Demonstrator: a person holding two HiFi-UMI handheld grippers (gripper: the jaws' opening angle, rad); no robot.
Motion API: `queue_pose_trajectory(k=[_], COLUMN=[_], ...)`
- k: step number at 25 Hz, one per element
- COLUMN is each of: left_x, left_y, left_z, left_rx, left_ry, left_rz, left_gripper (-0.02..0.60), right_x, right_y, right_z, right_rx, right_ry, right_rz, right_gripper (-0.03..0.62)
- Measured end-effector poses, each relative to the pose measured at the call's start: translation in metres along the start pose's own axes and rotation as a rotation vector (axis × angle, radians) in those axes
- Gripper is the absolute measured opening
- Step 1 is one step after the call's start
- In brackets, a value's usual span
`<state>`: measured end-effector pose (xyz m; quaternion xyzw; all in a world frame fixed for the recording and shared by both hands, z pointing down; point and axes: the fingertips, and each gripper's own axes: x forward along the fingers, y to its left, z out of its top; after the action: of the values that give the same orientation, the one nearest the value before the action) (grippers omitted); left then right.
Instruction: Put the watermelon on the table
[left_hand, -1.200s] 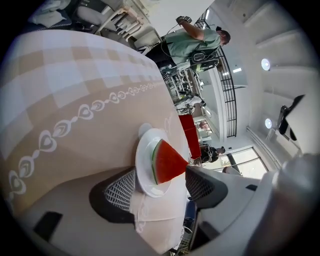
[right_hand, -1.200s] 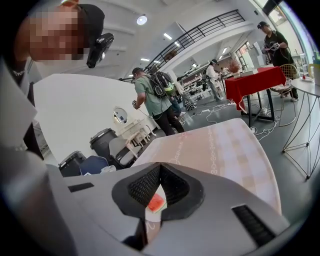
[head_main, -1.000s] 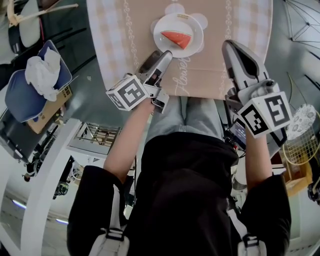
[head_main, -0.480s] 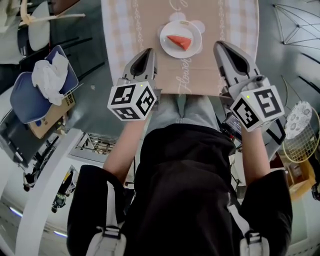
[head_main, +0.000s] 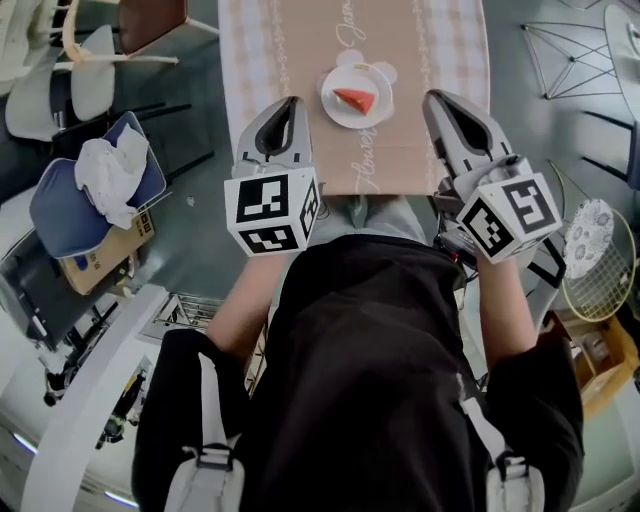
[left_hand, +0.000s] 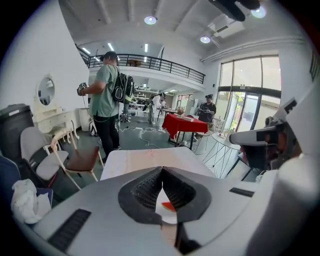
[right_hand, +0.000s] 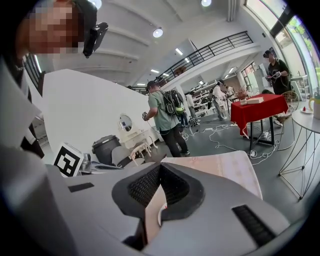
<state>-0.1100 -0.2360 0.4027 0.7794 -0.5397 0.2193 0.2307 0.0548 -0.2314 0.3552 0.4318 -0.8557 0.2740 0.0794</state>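
watermelon slice (head_main: 356, 100) on white plate (head_main: 337, 113), counter (head_main: 300, 40) near edge, mid-width. left tongs (head_main: 289, 101), right tongs (head_main: 433, 98): both pressed together, empty, flanking plate, not touching. slice judged light, soft, wet, slippery, easily bruised; pinch gently across firmer rind end.

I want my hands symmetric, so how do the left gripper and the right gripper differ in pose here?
The left gripper points straight up the head view; the right gripper slants, its tip leaning in toward the plate. The left gripper overlaps the left edge of the table, the right gripper its near right corner. Both are shut and empty, flanking the watermelon.
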Motion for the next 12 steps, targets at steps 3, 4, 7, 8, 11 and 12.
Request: queue_pose_trajectory(k=[3,4,7,8,11,12], left_x=[-0.012,-0.017,-0.031,-0.036,-0.050,-0.054], left_y=[-0.001,-0.002,-0.004,-0.004,-0.005,-0.005], left_z=[0.017,0.022,0.035,0.038,0.044,0.045], left_rx=[0.035,0.040,0.046,0.047,0.052,0.055], left_ry=[-0.035,-0.047,-0.080,-0.090,-0.123,-0.132], left_rz=[0.024,0.029,0.043,0.044,0.041,0.043], left_gripper=[0.012,0.012,0.012,0.014,0.012,0.014], right_x=[-0.008,-0.011,-0.018,-0.020,-0.023,-0.023], right_y=[0.009,0.012,0.021,0.025,0.040,0.046], right_z=[0.009,0.011,0.015,0.016,0.016,0.017], right_rx=[-0.013,-0.016,-0.015,-0.014,-0.027,-0.034], right_ry=[-0.016,-0.021,-0.034,-0.038,-0.042,-0.043], right_rz=[-0.008,-0.010,-0.014,-0.013,-0.004,0.000], right_gripper=[0.014,0.014,0.015,0.015,0.014,0.015])
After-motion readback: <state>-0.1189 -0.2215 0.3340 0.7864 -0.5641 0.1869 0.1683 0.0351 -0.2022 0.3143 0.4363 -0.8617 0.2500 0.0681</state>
